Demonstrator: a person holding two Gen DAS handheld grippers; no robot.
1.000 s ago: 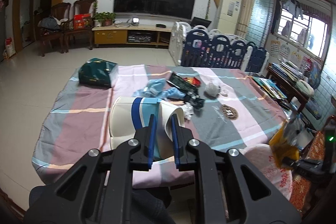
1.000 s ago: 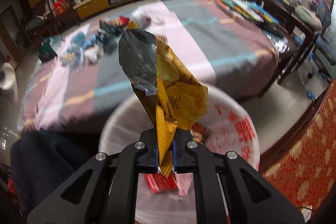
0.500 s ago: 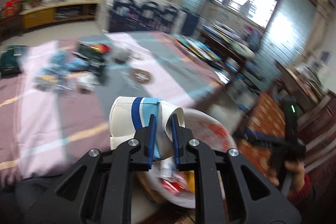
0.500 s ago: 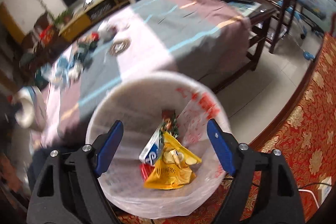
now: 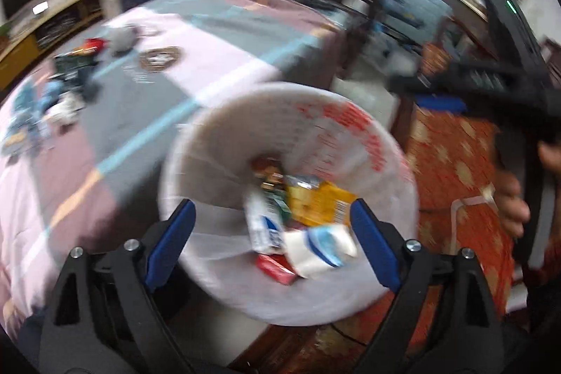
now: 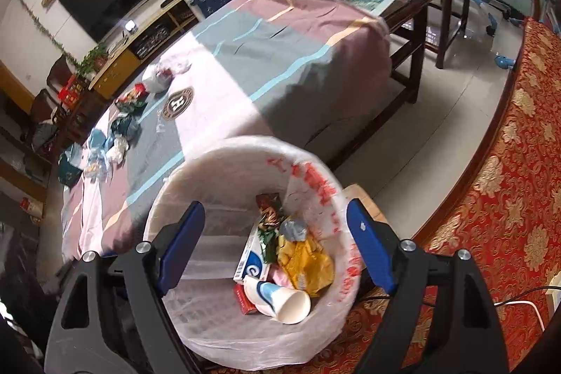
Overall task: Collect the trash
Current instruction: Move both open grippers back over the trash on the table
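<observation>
Both pieces of trash have left the jaws since a second ago: the paper cup [image 6: 277, 298] and the yellow chip bag [image 6: 306, 263] now lie in the trash bin [image 6: 182, 184], which wears a white plastic liner. The left gripper [image 5: 271, 239] hangs over the bin with its jaws opening wide and nothing pinched; the cup [image 5: 317, 249] sits low between the blue pads but touches neither. The right gripper [image 6: 273, 246] is wide open too and holds nothing. Its pads are above the bin's rim on each side. More trash [image 6: 115, 135] lies well apart on the striped tablecloth [image 6: 245, 58].
</observation>
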